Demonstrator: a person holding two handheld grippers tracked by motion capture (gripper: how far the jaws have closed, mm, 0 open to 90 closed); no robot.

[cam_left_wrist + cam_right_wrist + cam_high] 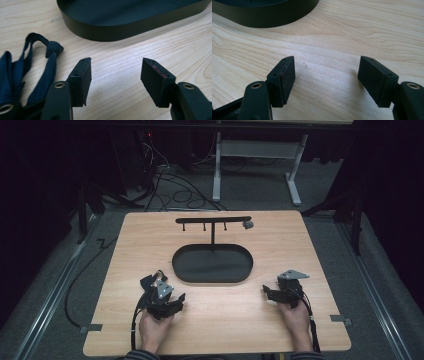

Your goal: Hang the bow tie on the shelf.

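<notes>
Bare wood lies open ahead of both grippers, up to the black oval tray at the table's middle. Behind the tray a T-shaped rack stands upright, blocking passage there. A dark strap (knotted, lying flat) sits just beside the left gripper.

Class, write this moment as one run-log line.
left gripper: open, beside dark blue strap | right gripper: open over table | black tray: empty

Lab recording bay, black curtains, loose floor cables, grey carpet
</notes>
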